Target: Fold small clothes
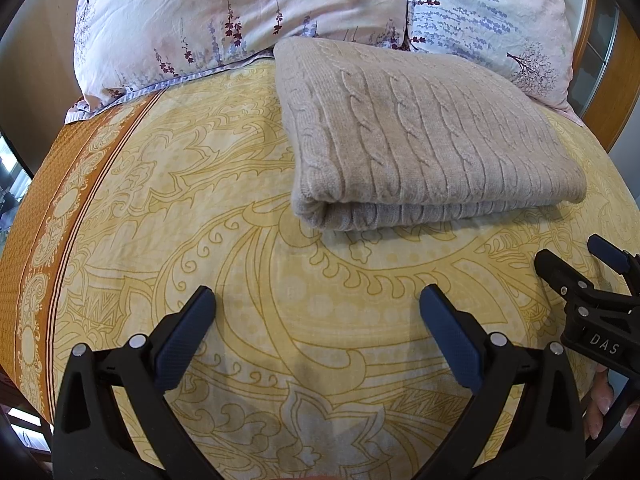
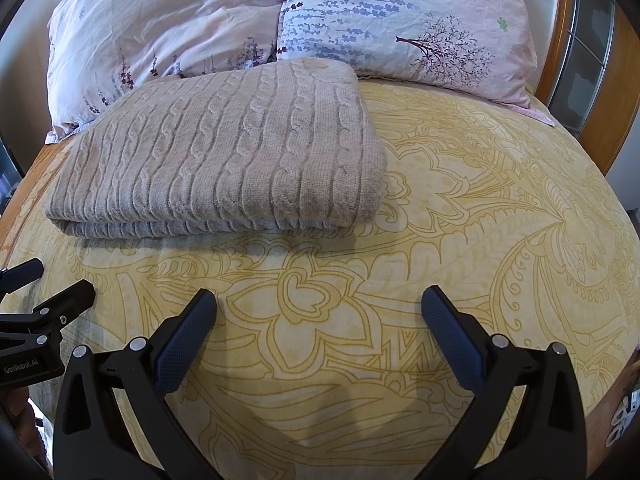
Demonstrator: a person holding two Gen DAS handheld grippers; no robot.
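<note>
A beige cable-knit sweater (image 1: 424,136) lies folded in a neat rectangle on the yellow patterned bedspread (image 1: 260,264), its far edge against the pillows. It also shows in the right wrist view (image 2: 224,156). My left gripper (image 1: 316,300) is open and empty, hovering over the bedspread short of the sweater's near fold. My right gripper (image 2: 318,300) is open and empty too, short of the sweater and to its right. The right gripper shows at the right edge of the left wrist view (image 1: 576,256), and the left gripper at the left edge of the right wrist view (image 2: 48,280).
Two floral pillows (image 1: 224,20) (image 2: 404,20) lie at the head of the bed behind the sweater. A wooden headboard frame (image 2: 560,40) curves along the right. An orange border (image 1: 44,216) runs along the bed's left edge.
</note>
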